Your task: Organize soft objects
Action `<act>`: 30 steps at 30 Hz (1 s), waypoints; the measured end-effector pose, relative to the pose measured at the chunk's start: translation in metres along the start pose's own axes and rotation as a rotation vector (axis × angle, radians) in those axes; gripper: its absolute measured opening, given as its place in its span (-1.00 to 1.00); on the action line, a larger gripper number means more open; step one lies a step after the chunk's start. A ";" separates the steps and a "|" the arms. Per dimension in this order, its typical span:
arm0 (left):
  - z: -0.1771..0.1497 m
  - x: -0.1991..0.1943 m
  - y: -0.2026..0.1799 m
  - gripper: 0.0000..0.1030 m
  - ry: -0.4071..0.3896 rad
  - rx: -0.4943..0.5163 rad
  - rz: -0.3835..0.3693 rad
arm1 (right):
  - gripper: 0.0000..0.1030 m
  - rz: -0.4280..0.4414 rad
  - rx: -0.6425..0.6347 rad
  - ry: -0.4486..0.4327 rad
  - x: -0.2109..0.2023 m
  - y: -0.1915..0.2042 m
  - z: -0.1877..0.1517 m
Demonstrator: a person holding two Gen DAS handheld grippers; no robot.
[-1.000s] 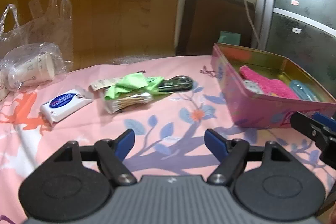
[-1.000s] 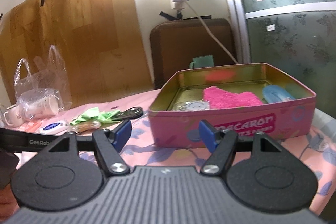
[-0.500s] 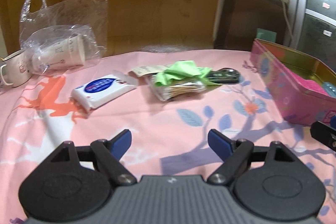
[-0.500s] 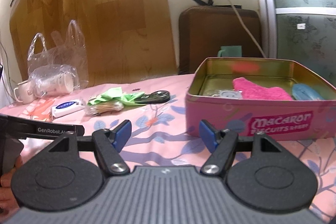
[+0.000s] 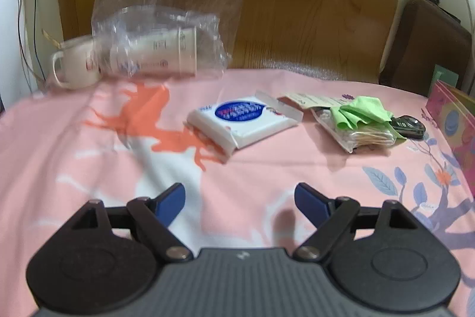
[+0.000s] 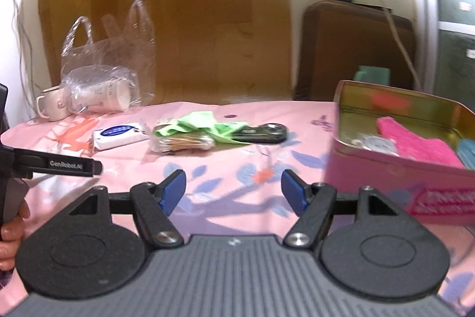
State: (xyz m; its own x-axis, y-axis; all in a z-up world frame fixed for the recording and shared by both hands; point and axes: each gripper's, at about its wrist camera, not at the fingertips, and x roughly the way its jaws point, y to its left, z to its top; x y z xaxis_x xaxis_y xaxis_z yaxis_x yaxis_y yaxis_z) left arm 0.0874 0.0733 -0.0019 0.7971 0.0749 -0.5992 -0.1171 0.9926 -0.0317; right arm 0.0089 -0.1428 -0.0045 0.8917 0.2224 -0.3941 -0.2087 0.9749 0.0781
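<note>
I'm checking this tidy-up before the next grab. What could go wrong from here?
1. The green cloth lies draped over the cotton swab bag and beside the black key fob; a pinch there may drag those along.
2. The tissue pack has a loose flap; the open left gripper might catch only that.
3. The pink tin is already partly filled, so room is limited.
</note>
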 end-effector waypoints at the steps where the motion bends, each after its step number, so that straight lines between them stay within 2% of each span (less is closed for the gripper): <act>1: 0.000 0.003 0.003 0.64 0.011 -0.017 -0.008 | 0.41 0.010 -0.007 0.002 0.005 0.003 0.003; 7: -0.002 0.001 0.001 0.64 -0.005 -0.022 -0.028 | 0.41 0.068 -0.016 0.000 0.046 0.015 0.032; 15: -0.002 0.001 0.005 0.62 -0.023 -0.053 -0.040 | 0.41 0.100 -0.036 0.108 0.141 0.034 0.063; 16: -0.002 0.001 0.006 0.62 -0.028 -0.057 -0.041 | 0.35 0.114 -0.030 0.139 0.151 0.034 0.064; 17: -0.001 0.001 0.007 0.62 -0.032 -0.061 -0.042 | -0.14 0.137 -0.024 0.183 0.162 0.033 0.064; 18: -0.001 0.001 0.007 0.62 -0.034 -0.066 -0.044 | -0.30 0.164 -0.013 0.212 0.168 0.031 0.064; 19: -0.001 0.001 0.008 0.62 -0.036 -0.071 -0.047 | -0.47 0.170 0.010 0.203 0.165 0.028 0.064; 20: -0.001 0.001 0.008 0.62 -0.038 -0.075 -0.051 | -0.89 0.153 0.014 0.192 0.160 0.027 0.065; 22: -0.001 0.001 0.010 0.62 -0.042 -0.084 -0.058 | -0.88 0.153 0.032 0.145 0.138 0.023 0.067; 25: -0.001 0.002 0.012 0.62 -0.047 -0.098 -0.065 | -0.88 0.206 0.056 0.089 0.097 0.014 0.065; 30: -0.001 0.001 0.015 0.63 -0.047 -0.112 -0.078 | -0.88 0.317 0.055 0.060 0.015 0.005 0.034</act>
State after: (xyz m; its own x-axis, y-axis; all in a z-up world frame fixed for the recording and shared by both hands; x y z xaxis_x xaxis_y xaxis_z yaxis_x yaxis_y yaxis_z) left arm 0.0864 0.0882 -0.0036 0.8328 0.0046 -0.5535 -0.1168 0.9789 -0.1676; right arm 0.0351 -0.1339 0.0207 0.7603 0.5158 -0.3949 -0.4488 0.8565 0.2548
